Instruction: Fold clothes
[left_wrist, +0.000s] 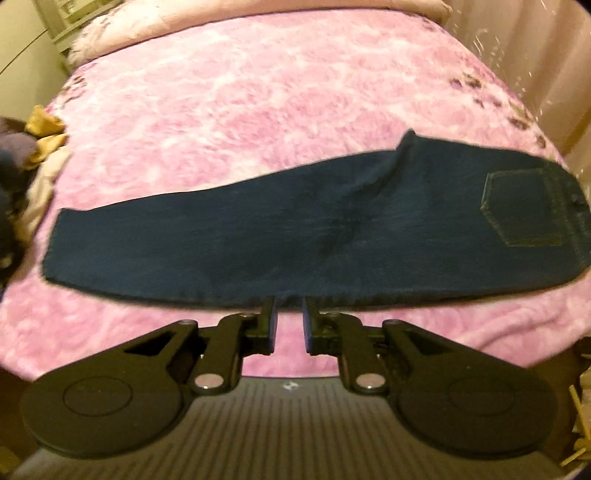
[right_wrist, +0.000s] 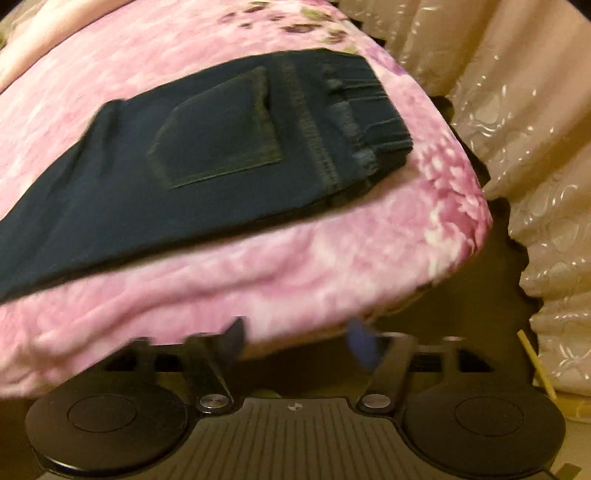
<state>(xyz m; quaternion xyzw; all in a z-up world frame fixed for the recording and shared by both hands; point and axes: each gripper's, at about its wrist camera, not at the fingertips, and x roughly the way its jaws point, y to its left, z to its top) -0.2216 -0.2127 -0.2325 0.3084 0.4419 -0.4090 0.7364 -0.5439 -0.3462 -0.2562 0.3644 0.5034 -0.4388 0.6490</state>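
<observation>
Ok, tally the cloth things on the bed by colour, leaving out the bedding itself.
Dark blue: 1, the folded jeans lying flat on the pink blanket.
Mustard yellow: 1, a crumpled garment in the pile at the left edge.
Cream: 1, another piece below it.
Dark pieces in that pile are too blurred to count.
Total: 3.

Pink floral blanket (left_wrist: 240, 110), beige curtain (right_wrist: 517, 110), pile of clothes (left_wrist: 26, 155) at left edge
</observation>
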